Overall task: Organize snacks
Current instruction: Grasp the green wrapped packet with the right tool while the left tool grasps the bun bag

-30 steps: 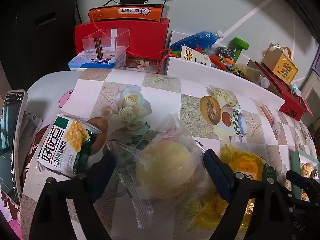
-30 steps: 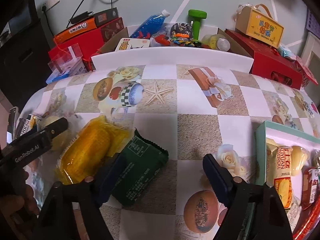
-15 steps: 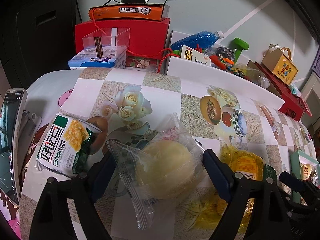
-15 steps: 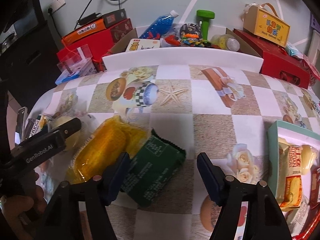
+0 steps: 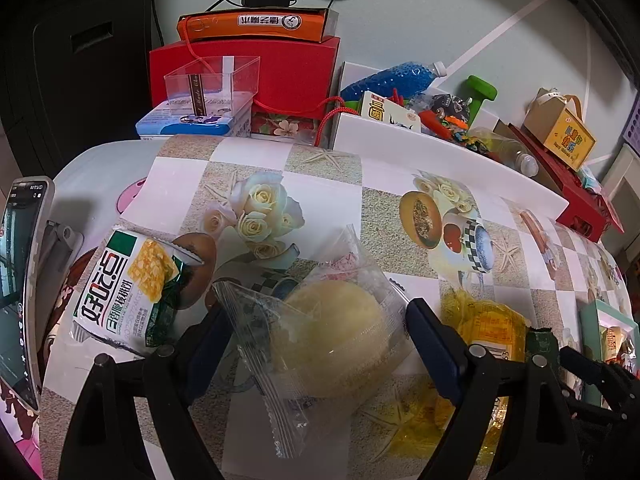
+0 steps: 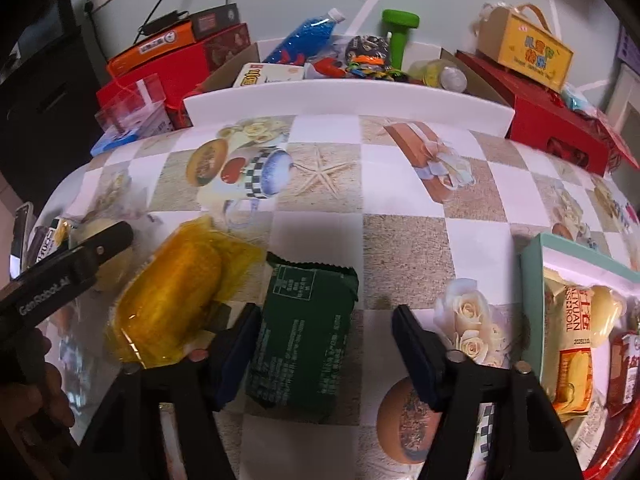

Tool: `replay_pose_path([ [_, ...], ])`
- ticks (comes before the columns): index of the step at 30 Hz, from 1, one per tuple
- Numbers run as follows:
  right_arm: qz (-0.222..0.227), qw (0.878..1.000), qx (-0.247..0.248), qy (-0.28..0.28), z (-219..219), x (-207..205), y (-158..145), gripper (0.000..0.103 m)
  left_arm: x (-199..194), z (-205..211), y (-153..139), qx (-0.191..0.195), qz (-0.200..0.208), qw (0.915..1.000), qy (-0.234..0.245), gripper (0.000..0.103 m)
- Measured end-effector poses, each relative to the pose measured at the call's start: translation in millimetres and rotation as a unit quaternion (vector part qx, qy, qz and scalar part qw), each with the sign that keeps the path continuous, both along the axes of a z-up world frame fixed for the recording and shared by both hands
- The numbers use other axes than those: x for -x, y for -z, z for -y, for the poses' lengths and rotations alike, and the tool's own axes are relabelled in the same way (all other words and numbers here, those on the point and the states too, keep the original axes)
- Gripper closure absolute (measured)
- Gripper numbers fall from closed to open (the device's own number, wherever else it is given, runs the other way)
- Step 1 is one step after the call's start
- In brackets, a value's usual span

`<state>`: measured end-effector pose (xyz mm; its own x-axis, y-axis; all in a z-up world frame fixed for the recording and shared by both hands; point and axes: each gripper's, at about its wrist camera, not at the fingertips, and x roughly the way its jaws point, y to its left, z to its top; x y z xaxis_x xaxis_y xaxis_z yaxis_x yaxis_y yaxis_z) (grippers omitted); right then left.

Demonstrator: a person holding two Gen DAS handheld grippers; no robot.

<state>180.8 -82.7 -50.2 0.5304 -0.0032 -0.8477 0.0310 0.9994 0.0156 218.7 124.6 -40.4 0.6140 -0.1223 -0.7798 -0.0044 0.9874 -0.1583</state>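
Straddling the clear-wrapped pale bun (image 5: 332, 336), the left gripper (image 5: 312, 332) has its jaws spread to either side of the packet and nothing clamped; the right gripper (image 6: 320, 344) is likewise released, its jaws wide around the dark green packet (image 6: 308, 332) lying flat on the tablecloth (image 6: 400, 248). Trouble looks likeliest on the left: the bun's loose crinkled film sticks out past the pads, so a close could catch only wrapper and let the bun swing or slip, or squash the soft bun if it bites too deep. On the right, the left finger sits just beside the yellow-wrapped cake (image 6: 172, 300), so a close might pinch that wrapper along with the green packet, or drag it. Both tools work close together and could knock each other. Counting loose snacks on the cloth: one bun, one yellow cake, one green packet, one white-and-green corn cracker pack (image 5: 128, 288), four in all. One teal-rimmed box (image 6: 536, 252) at the right already holds several packets; their number I cannot tell
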Motion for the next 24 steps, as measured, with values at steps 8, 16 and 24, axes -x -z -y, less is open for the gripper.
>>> replay_pose_path([
  [8,-0.001,1.0,0.023,-0.004,-4.6,-2.0,6.6,0.054,-0.3,2.9,2.2,0.011,-0.002,0.9999,0.011,0.03],
  [16,0.004,0.999,0.032,-0.008,-7.3,-1.9,7.6,0.054,-1.0,4.6,3.5,0.013,-0.001,0.9998,0.016,0.036],
  [24,0.005,0.999,0.036,-0.008,-8.7,-1.4,7.7,0.055,-0.5,5.6,2.9,0.013,0.001,0.9997,0.019,0.039],
])
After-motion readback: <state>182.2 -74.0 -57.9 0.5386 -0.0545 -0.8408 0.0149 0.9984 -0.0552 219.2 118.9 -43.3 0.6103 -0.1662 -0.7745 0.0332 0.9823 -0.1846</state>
